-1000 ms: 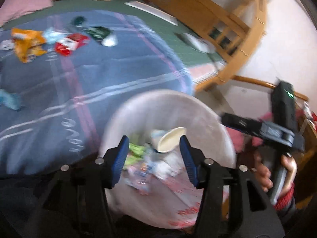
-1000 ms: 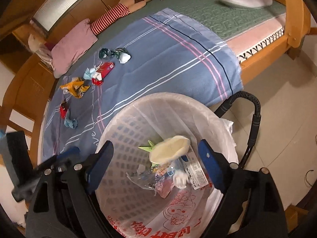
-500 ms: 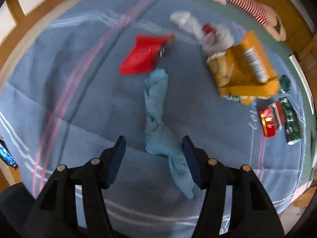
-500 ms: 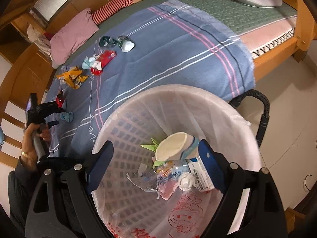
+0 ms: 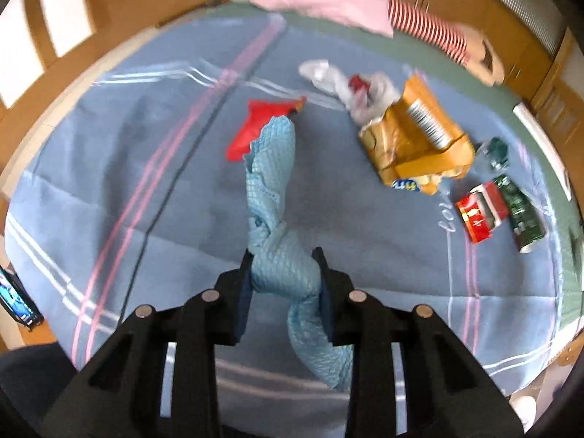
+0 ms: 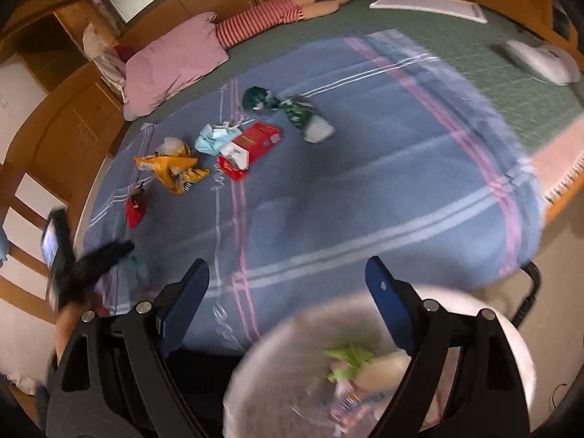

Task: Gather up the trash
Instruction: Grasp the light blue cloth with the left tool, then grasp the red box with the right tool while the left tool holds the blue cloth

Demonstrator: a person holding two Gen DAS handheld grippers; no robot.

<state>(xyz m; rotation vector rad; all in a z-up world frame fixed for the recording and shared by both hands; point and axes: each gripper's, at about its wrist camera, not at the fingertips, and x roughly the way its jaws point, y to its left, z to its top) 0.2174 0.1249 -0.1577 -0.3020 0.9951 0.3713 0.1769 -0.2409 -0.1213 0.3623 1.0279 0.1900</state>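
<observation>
Left gripper (image 5: 284,273): jaws just closed onto blue cloth wad (image 5: 277,197), pads pressing it. Right gripper (image 6: 288,306): jaws wide, empty; lined bin (image 6: 511,357) below them.

Soft, even daylight fills both views, with no hard shadows and no glare. Fisheye bending curves the bed frame (image 5: 109,11) and darkens the corners. In the left wrist view the near blue cloth (image 5: 281,219) is sharp while far edges smear. In the right wrist view the white basket (image 6: 511,332) and the blanket's (image 6: 365,189) right edge are motion-blurred.
</observation>
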